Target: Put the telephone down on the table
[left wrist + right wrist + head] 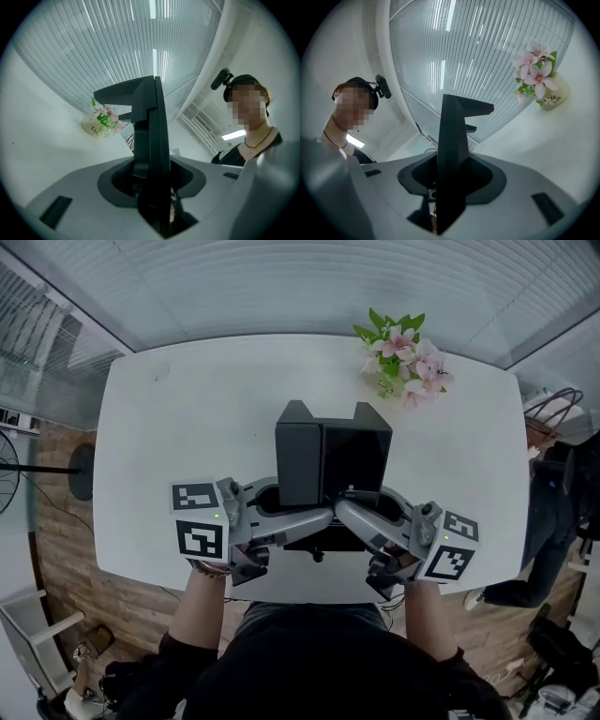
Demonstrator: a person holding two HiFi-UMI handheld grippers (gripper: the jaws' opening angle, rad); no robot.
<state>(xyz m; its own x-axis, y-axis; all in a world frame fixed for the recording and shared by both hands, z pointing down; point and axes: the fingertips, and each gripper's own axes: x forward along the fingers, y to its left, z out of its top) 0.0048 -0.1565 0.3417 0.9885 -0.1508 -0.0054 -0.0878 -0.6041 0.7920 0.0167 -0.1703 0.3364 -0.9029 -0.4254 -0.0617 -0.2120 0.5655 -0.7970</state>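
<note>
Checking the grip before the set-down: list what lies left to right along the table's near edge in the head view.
Left claw → telephone → right claw. Both claws are closed on the telephone. The flowers stand farther back, so they are left out.

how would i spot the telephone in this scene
Find the white table. At the middle of its near edge, the left tongs and right tongs clamp the telephone. It is boxy and black, unlike the pink flowers far back.
</note>
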